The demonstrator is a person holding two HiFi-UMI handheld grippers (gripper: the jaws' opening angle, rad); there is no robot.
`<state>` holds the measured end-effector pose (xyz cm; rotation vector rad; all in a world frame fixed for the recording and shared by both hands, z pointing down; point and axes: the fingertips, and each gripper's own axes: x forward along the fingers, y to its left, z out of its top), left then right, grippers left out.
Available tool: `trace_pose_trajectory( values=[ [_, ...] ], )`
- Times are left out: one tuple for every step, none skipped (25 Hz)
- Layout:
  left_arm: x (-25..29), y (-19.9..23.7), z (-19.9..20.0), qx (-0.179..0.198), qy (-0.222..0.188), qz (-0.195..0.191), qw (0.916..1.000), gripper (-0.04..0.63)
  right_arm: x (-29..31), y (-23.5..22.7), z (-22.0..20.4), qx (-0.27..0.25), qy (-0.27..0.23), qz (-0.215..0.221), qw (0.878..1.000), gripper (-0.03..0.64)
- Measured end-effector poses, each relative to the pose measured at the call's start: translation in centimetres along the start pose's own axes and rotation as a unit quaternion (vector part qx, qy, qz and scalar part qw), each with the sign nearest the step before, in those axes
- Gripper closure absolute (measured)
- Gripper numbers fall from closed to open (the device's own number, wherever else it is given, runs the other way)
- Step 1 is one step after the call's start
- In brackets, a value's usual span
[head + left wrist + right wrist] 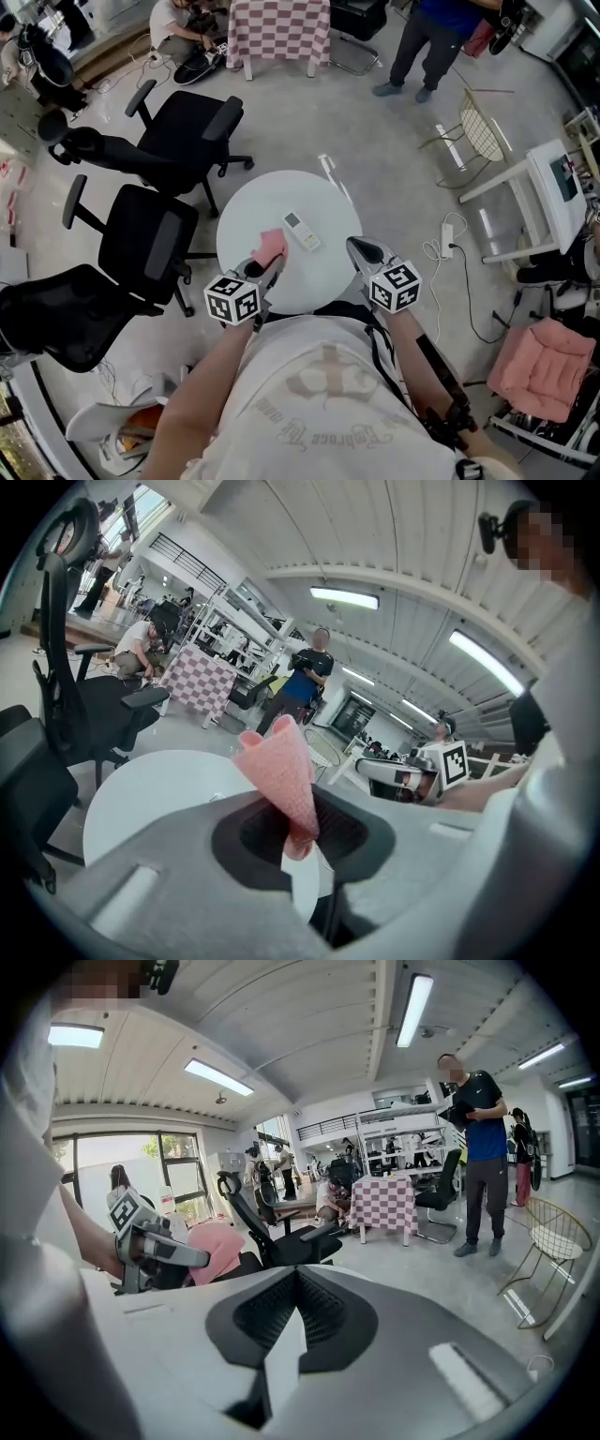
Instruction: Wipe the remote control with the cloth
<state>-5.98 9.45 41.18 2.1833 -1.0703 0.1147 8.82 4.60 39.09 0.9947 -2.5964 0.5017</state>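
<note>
A white remote control [302,231] lies on the round white table [253,211], right of its middle. A pink cloth [271,246] is pinched in my left gripper [274,265], held above the table's near left part; in the left gripper view the cloth [286,775] stands up from between the closed jaws. My right gripper [357,247] is shut with nothing in it, near the table's right front edge and apart from the remote. In the right gripper view my left gripper [197,1258] and the pink cloth [220,1246] appear at the left.
Three black office chairs [150,234] stand left of the table. A white cable and power strip [446,236] lie on the floor to the right. People stand and sit at the back near a checked table [278,30]. A wire chair [480,131] stands at the right.
</note>
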Motion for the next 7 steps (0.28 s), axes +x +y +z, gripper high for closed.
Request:
trace_pose_trajectory(
  values=[
    [0.1, -0.1, 0.1, 0.002, 0.0, -0.001, 1.0, 0.551, 0.0, -0.1, 0.1, 0.0, -0.001, 0.0, 1.0, 0.611],
    [0.3, -0.2, 0.1, 0.004, 0.001, -0.002, 1.0, 0.551, 0.0, -0.1, 0.1, -0.001, -0.003, 0.0, 1.0, 0.611],
    [0.4, -0.2, 0.1, 0.005, 0.002, -0.003, 1.0, 0.551, 0.0, -0.2, 0.2, -0.001, -0.004, 0.001, 1.0, 0.611],
    [0.6, -0.3, 0.1, 0.006, 0.002, -0.003, 1.0, 0.551, -0.1, -0.3, 0.2, -0.001, -0.005, 0.002, 1.0, 0.611],
    [0.8, -0.4, 0.1, 0.007, 0.003, -0.003, 1.0, 0.551, -0.1, -0.4, 0.2, -0.001, -0.006, 0.003, 1.0, 0.611],
    [1.0, -0.6, 0.1, 0.008, 0.004, -0.004, 1.0, 0.551, -0.2, -0.5, 0.2, -0.001, -0.006, 0.003, 1.0, 0.611],
    [1.2, -0.7, 0.1, 0.01, 0.004, -0.004, 0.9999, 0.551, -0.2, -0.6, 0.2, -0.001, -0.007, 0.004, 1.0, 0.611]
  ],
)
